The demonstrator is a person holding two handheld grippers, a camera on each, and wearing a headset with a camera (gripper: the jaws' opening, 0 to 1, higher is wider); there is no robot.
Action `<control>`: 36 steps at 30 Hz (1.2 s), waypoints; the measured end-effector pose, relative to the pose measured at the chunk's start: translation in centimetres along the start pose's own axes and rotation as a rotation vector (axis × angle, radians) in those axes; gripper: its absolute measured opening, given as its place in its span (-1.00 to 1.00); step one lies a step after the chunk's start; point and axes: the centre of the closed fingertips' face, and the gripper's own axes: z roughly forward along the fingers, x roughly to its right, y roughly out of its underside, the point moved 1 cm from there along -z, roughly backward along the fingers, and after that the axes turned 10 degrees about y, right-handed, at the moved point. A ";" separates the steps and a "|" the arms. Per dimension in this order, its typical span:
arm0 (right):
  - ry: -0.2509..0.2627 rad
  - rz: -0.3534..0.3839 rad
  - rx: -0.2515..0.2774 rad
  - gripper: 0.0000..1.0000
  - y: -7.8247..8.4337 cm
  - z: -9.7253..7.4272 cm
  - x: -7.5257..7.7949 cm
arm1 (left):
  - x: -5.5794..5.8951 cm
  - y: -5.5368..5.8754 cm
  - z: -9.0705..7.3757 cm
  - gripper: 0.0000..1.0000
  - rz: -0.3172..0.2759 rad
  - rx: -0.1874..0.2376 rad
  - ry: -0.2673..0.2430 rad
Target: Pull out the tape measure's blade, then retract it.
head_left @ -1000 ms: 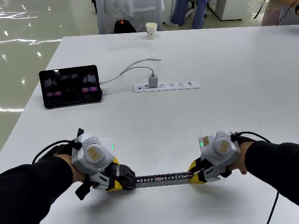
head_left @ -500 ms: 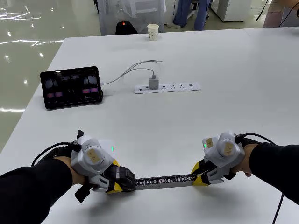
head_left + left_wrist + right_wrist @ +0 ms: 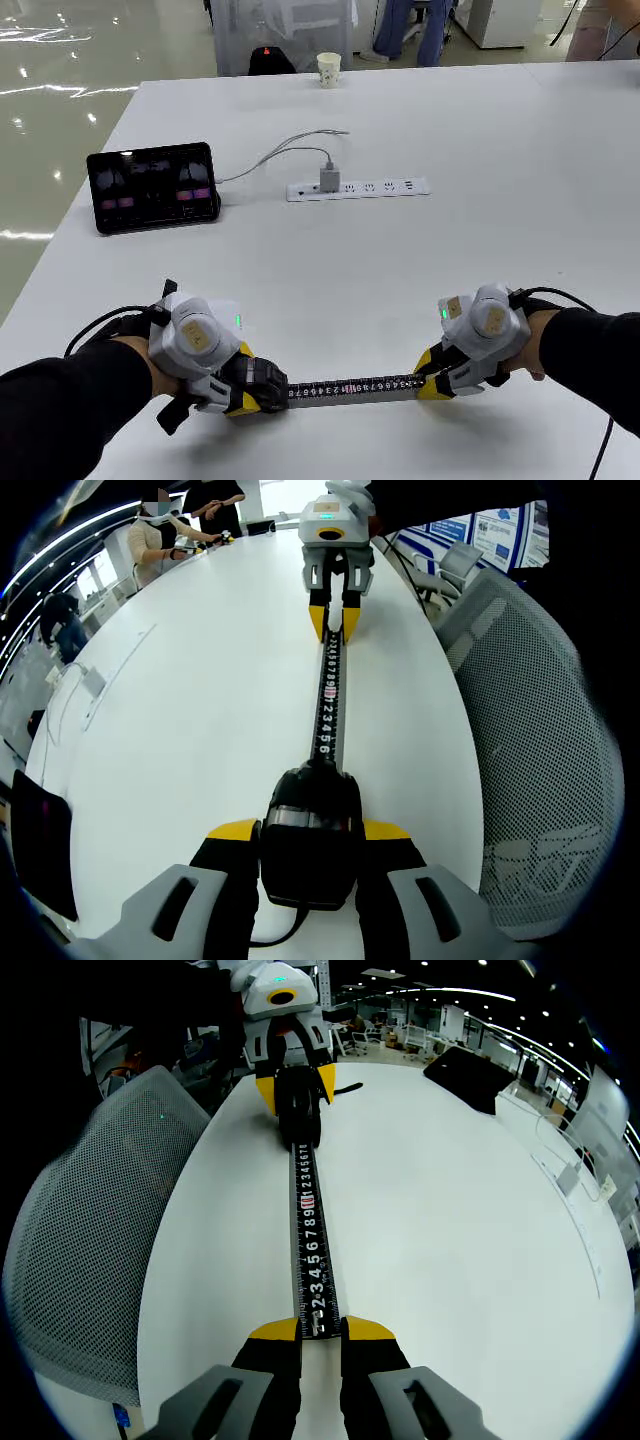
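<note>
White workbench (image 3: 420, 260), tablet (image 3: 152, 186) and power strip (image 3: 357, 187) far beyond the fingers. Left gripper (image 3: 310, 832): yellow-tipped fingers squeezed on the black tape measure case (image 3: 268, 383), gripped between them. The blade (image 3: 308, 1250) runs flat across the table, its end pinched between the right gripper's (image 3: 320, 1332) fingers, facing the left.

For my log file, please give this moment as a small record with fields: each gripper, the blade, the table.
left gripper: shut on tape measure case
right gripper: shut on blade tip
blade: extended, straight between the grippers, numbers up
table: tablet, power strip, paper cup farther back
stage: not yet retracted
</note>
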 end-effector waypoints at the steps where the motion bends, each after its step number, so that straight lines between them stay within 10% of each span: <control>1: 0.000 0.000 -0.002 -0.78 0.1 -0.1 0.0 | 0.0 0.0 0.0 -0.37 -0.001 0.001 -0.001; 36: 0.007 0.011 -0.016 -0.78 2.3 -1.8 0.5 | 0.0 -0.1 -0.1 -0.37 0.000 0.004 0.003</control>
